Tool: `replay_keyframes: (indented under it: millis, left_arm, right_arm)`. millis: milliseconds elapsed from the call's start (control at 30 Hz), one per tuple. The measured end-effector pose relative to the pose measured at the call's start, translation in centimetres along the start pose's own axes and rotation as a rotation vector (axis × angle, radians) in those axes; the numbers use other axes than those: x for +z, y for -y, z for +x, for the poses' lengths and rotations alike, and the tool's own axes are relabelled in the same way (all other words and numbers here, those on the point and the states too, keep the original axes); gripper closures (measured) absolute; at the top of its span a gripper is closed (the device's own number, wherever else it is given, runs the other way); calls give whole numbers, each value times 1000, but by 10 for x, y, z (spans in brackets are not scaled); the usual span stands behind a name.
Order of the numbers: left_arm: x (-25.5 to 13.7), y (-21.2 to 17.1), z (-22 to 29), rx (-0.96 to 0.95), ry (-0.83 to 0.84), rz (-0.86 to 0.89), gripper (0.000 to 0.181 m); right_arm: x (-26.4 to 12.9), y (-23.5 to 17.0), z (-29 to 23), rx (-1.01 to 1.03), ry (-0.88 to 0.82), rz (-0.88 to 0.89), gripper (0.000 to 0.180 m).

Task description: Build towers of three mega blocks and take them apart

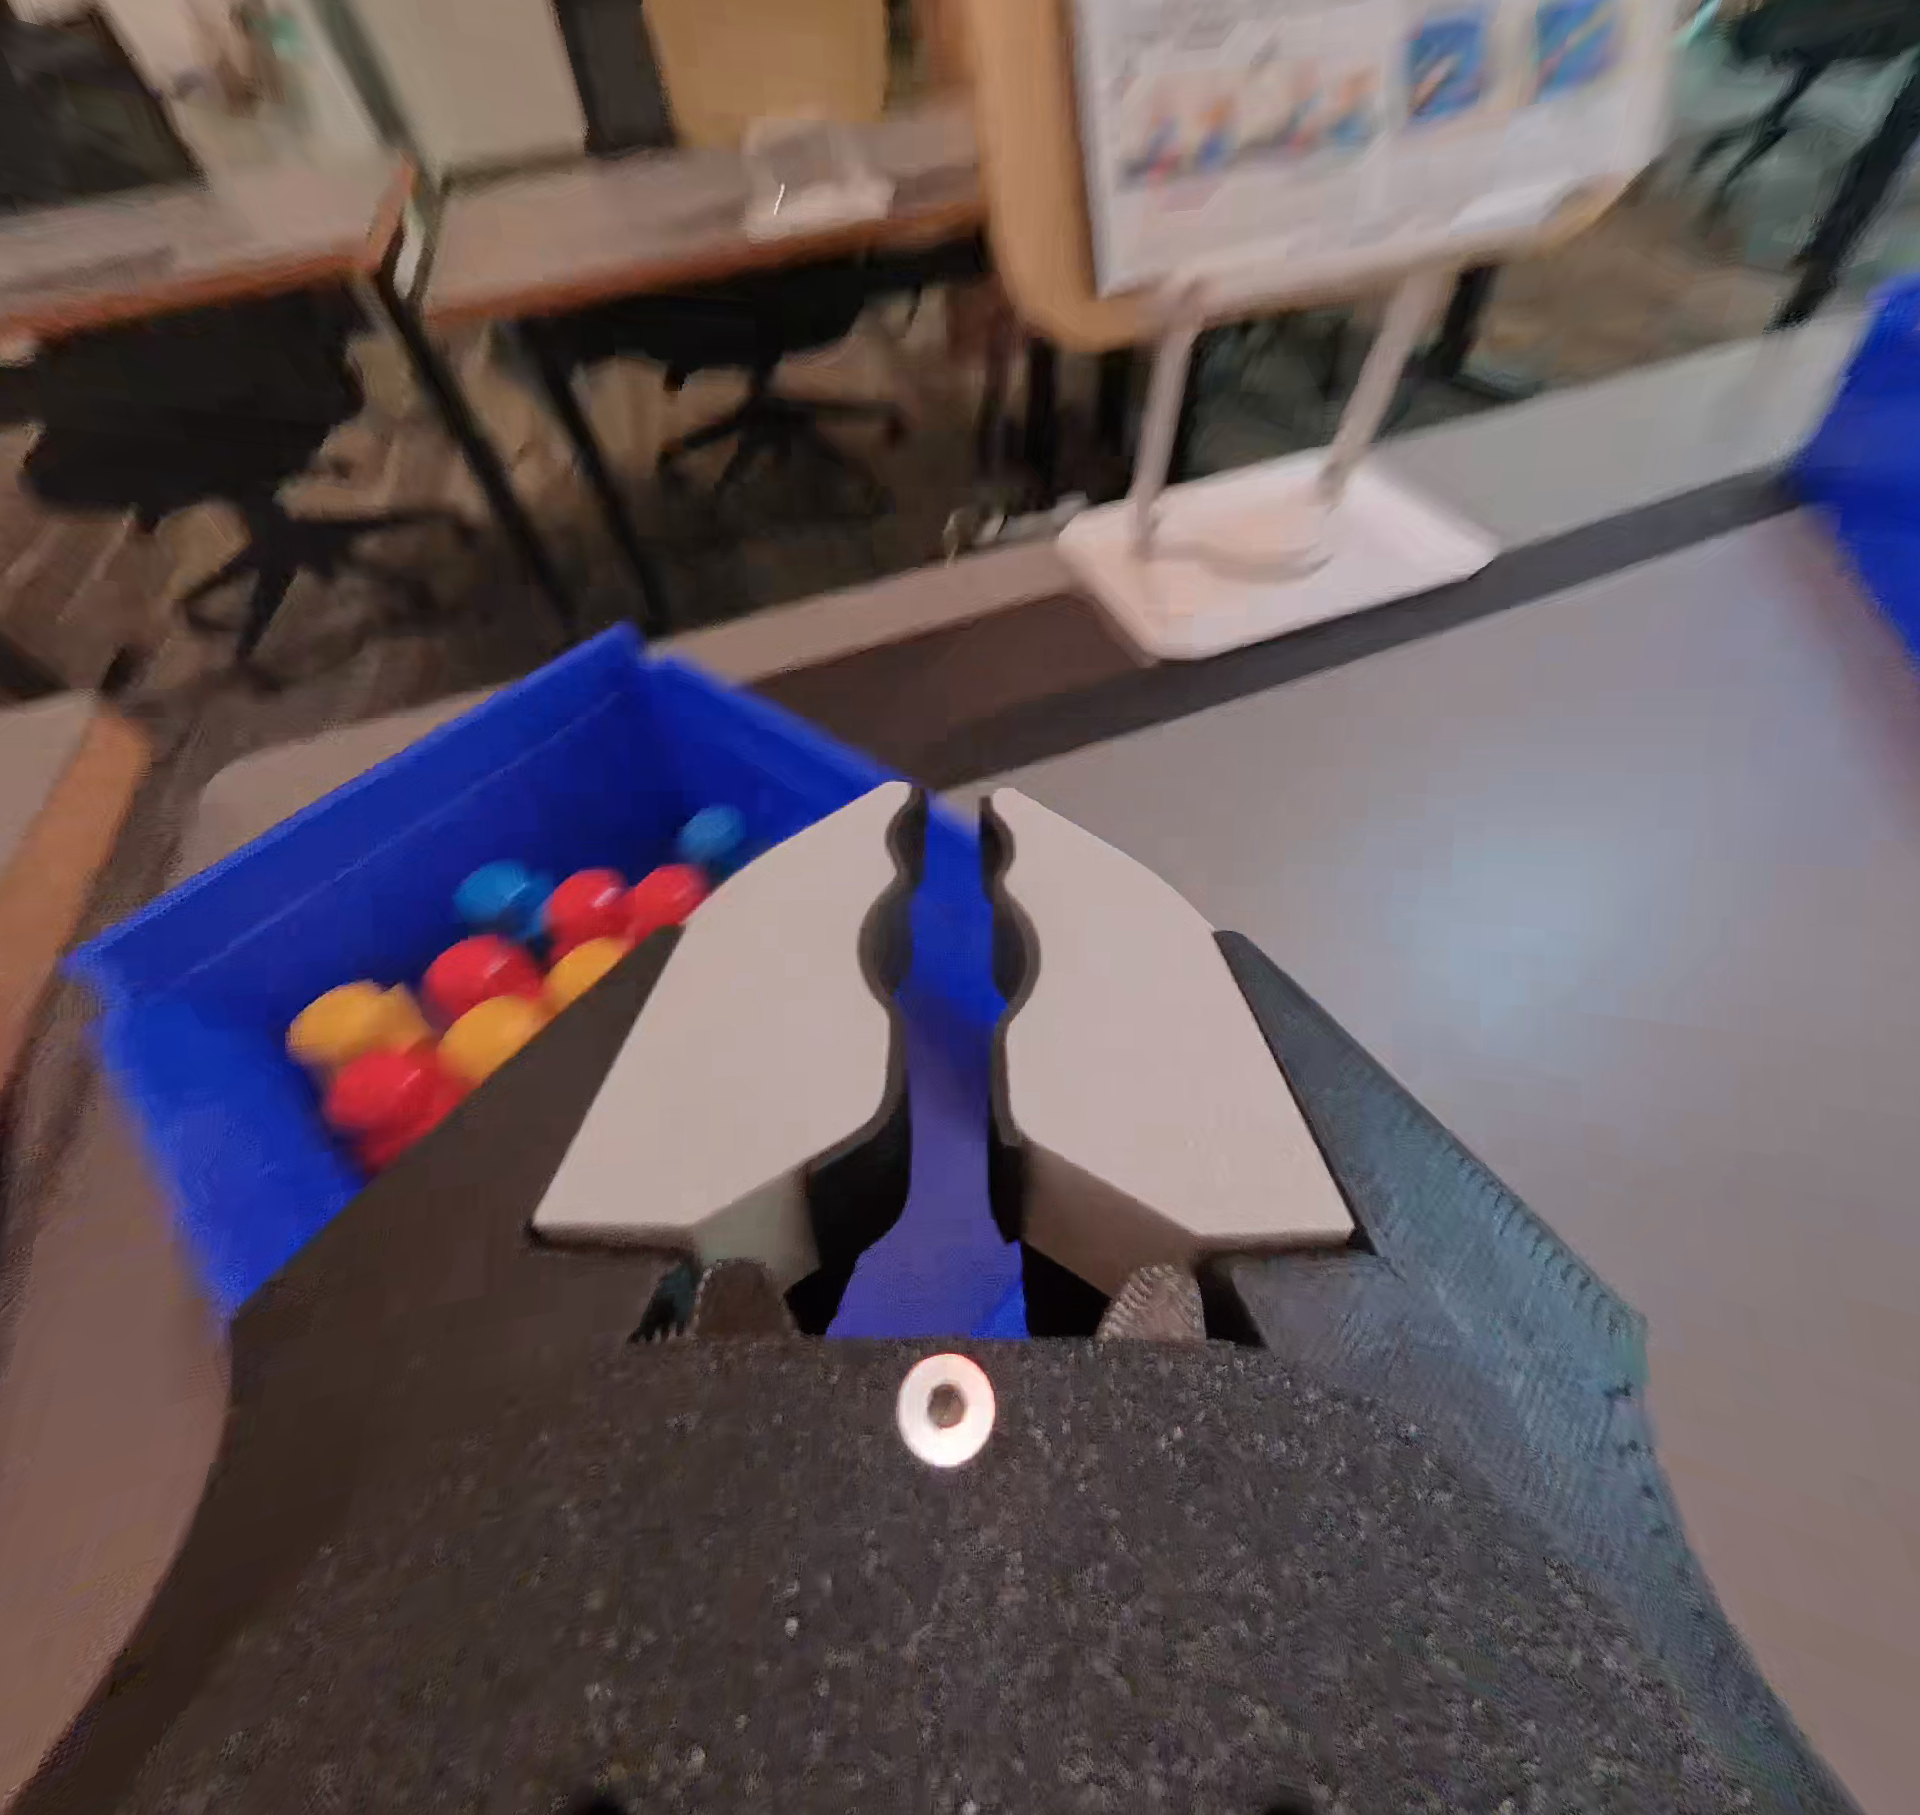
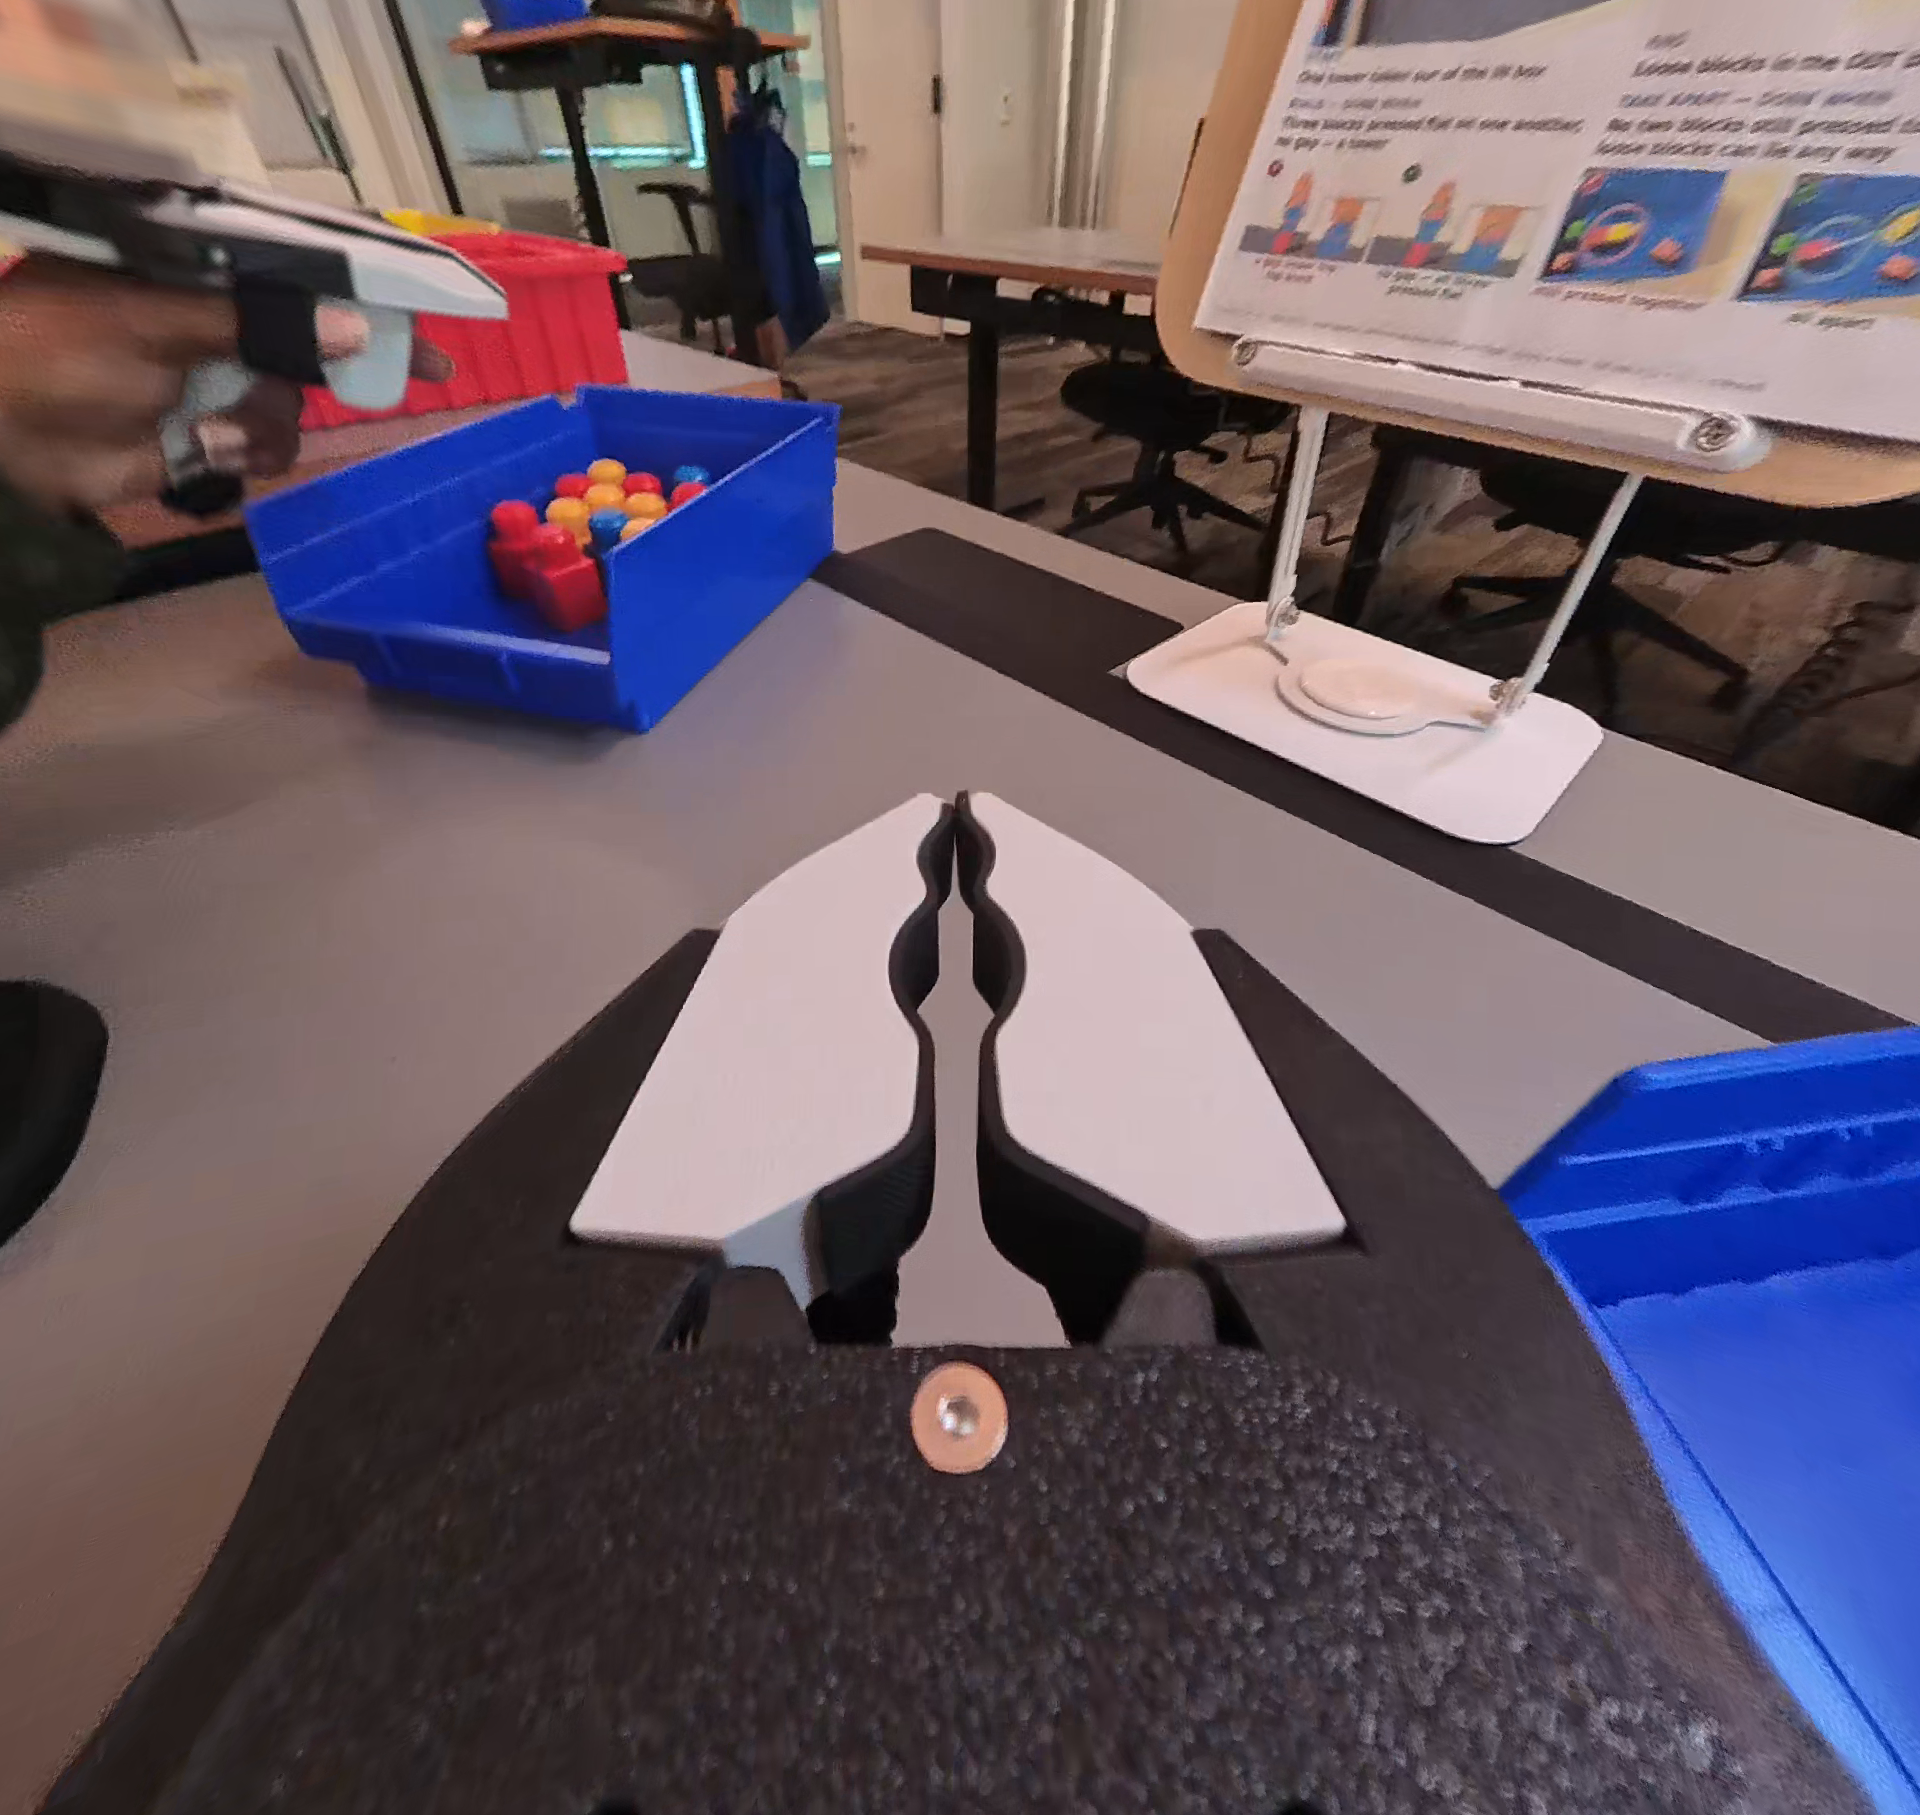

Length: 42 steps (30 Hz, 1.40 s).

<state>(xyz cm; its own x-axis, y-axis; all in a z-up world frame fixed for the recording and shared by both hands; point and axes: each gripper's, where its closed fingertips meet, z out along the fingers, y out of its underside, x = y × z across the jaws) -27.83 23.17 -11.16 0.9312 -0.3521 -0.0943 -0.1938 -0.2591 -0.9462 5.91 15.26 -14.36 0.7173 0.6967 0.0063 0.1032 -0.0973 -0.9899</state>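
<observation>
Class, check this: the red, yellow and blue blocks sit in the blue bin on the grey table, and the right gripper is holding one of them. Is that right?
Not quite. The right gripper holds nothing: the right wrist view shows its jaws nearly closed with nothing between them, over the grey table. The blocks do sit in the blue bin.

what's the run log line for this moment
left gripper: empty, nearly shut, over block bin | right gripper: shut, empty, over table | no tower

Even indoor light, no hard shadows. The left wrist view is smeared with motion blur beyond the blue bin (image 1: 343, 892); the right view is sharper, edges bowed.
</observation>
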Motion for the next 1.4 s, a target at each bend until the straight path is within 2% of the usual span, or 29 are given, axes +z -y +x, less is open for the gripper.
replay_keyframes:
  millis: [133,333,400,533,600,700,800,867,1000,1133,1200,1267,1400]
  left_arm:
    - [9,-50,-62,43,90,-419,143]
    - [25,-128,-79,37,40,-917,128]
    - [30,-145,-83,31,63,-998,128]
    - [32,-169,-92,117,118,-1129,140]
    - [34,-157,-88,171,107,-1094,144]
    - [30,-107,-49,243,-10,-907,144]
    - [6,-50,43,351,-302,-684,145]
    - [-19,-34,113,463,-518,-598,145]
    - [-50,-56,221,692,-765,-570,145]
    - [-55,-91,289,822,-896,-583,145]
    - [-55,-103,309,851,-945,-594,145]
    - [-51,-110,315,891,-949,-611,145]
    - [-47,-109,318,814,-984,-571,147]
  right_arm:
    - [0,1,4,25,13,17,179]
    - [-2,-15,7,22,15,-13,179]
    - [-3,-15,8,33,20,-9,179]
    - [-4,-18,9,36,26,-14,179]
    - [-4,-19,7,31,32,-16,179]
    - [-5,-18,2,5,60,-8,179]
    - [-2,-20,-21,-5,189,-26,178]
    - [1,-23,-41,-16,280,-48,172]
    - [6,-41,-87,-138,419,-152,137]
    - [5,-64,-124,-308,495,-253,116]
    - [6,-78,-134,-353,524,-311,116]
    - [3,-91,-137,-400,551,-352,135]
    - [-2,-103,-129,-383,582,-400,142]
